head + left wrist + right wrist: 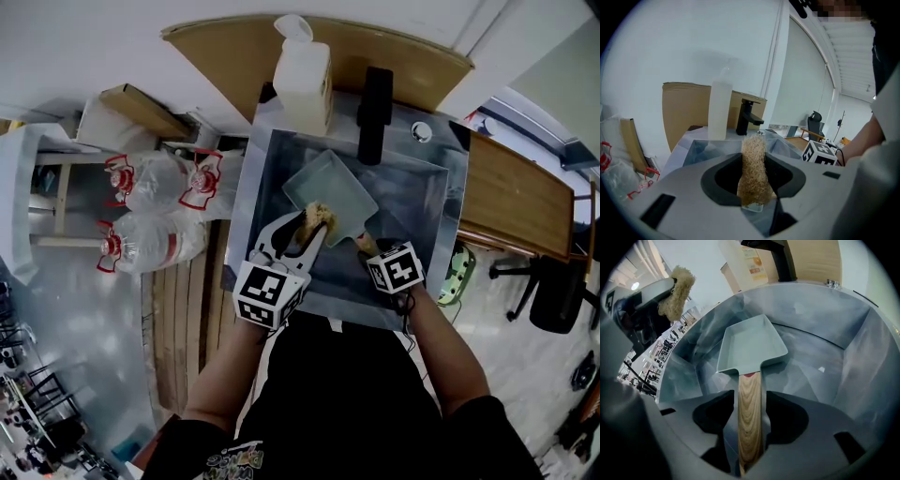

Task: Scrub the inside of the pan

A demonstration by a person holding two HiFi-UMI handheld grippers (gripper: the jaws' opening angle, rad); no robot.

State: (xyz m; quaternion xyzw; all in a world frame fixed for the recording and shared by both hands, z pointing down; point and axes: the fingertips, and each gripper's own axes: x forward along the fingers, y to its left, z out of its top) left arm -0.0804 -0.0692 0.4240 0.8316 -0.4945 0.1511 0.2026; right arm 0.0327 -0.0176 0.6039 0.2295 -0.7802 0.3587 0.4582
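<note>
A pale green square pan lies in the steel sink, its wooden handle pointing toward me. My left gripper is shut on a tan fibrous scrubber, held over the pan's near left corner. In the left gripper view the scrubber stands upright, pinched between the jaws of the left gripper. In the right gripper view, the pan sits ahead of the right gripper. The handle lies between that gripper's widened jaws, with thin gaps at the pads.
A black faucet and a white bottle stand at the sink's back rim. Large water bottles lie on the floor at left. A wooden counter runs along the right, with a black chair beyond it.
</note>
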